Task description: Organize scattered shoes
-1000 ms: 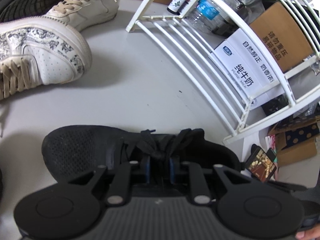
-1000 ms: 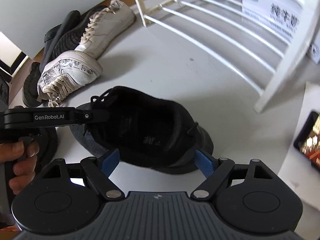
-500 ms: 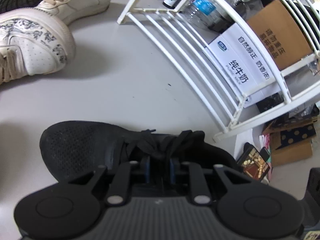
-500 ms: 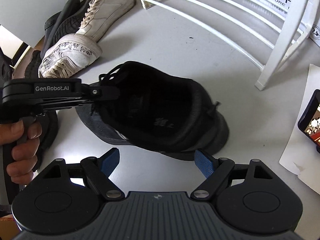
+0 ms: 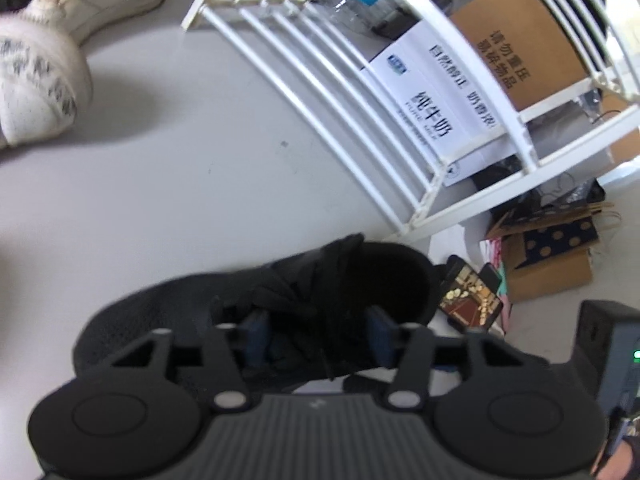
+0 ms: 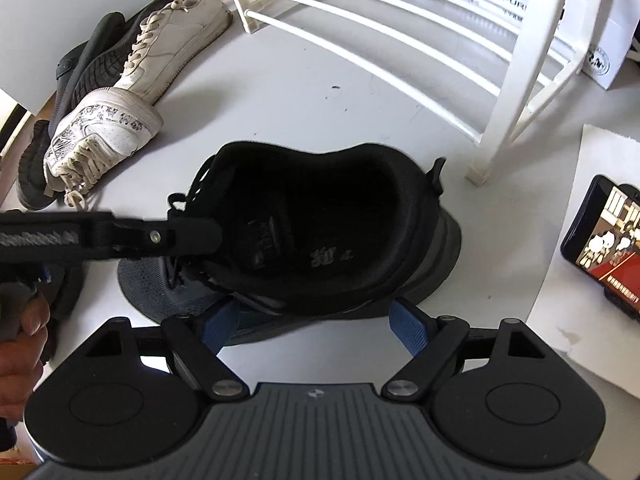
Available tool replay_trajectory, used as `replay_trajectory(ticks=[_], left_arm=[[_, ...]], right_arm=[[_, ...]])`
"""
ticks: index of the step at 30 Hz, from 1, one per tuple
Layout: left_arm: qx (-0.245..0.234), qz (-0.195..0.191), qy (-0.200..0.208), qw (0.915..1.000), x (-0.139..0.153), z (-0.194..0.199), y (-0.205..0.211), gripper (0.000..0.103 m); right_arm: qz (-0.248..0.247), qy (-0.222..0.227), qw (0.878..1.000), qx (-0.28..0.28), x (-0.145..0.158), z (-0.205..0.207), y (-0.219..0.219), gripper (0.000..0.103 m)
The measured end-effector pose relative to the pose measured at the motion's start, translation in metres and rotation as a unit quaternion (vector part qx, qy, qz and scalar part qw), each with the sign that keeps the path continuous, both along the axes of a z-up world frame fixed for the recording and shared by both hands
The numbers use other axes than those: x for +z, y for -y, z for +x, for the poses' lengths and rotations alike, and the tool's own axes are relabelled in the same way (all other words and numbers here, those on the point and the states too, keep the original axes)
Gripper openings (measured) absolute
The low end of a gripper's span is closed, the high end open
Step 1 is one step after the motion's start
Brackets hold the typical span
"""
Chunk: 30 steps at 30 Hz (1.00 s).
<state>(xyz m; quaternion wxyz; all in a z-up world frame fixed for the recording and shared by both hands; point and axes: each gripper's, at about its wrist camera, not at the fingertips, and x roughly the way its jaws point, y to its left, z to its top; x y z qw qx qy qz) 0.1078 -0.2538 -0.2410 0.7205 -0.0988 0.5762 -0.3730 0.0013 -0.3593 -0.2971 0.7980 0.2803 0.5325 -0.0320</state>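
Observation:
A black mesh sneaker [image 6: 320,216] sits in front of both grippers, its opening facing up; in the left wrist view the black sneaker [image 5: 160,320] points left. My left gripper [image 5: 318,334] is over the laces and tongue. Its jaws are opening, the laces lie loose between them, and the pads are clear of them. From the right wrist view one of its fingers [image 6: 188,236] reaches in over the tongue. My right gripper [image 6: 314,326] is open, and its blue pads [image 6: 408,328] flank the near side of the sole by the heel.
A patterned white sneaker [image 6: 108,128], a plain white sneaker [image 6: 172,48] and dark shoes [image 6: 92,64] lie at the far left. A white slatted shoe rack [image 6: 400,52] stands behind, with a milk carton [image 5: 436,96] and a cardboard box [image 5: 520,40]. A lit phone [image 6: 608,232] lies on the right.
My left gripper's jaws, pinched on the laces before, now stand apart. The black sneaker has come closer to my right gripper, whose jaws kept their width.

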Motion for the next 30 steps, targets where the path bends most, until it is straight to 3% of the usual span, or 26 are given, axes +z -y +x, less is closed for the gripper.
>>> replay_trajectory(ticks=[4, 10, 18, 24, 27, 30], left_arm=[[0.008, 0.01, 0.019, 0.9997, 0.017, 0.003, -0.019, 0.074], [0.004, 0.065, 0.036, 0.9972, 0.037, -0.006, -0.061, 0.075], [0.014, 0.109, 0.063, 0.9919, 0.055, -0.025, -0.114, 0.083], [0.056, 0.1, 0.066, 0.9912, 0.047, -0.027, -0.152, 0.083], [0.096, 0.074, 0.03, 0.9922, 0.04, -0.032, -0.172, 0.083], [0.094, 0.071, 0.024, 0.9928, 0.039, -0.041, -0.182, 0.083]], right_arm=[[0.017, -0.001, 1.0, 0.004, 0.001, 0.0, -0.005, 0.087], [0.028, -0.007, 1.0, -0.004, 0.004, 0.006, -0.016, 0.087], [0.047, -0.018, 0.997, -0.053, 0.003, 0.012, -0.016, 0.089], [0.03, -0.014, 0.998, -0.062, 0.001, 0.018, -0.018, 0.089], [0.024, -0.01, 0.998, -0.065, -0.002, 0.022, -0.019, 0.084], [0.026, 0.001, 0.998, -0.063, -0.003, 0.024, -0.017, 0.078]])
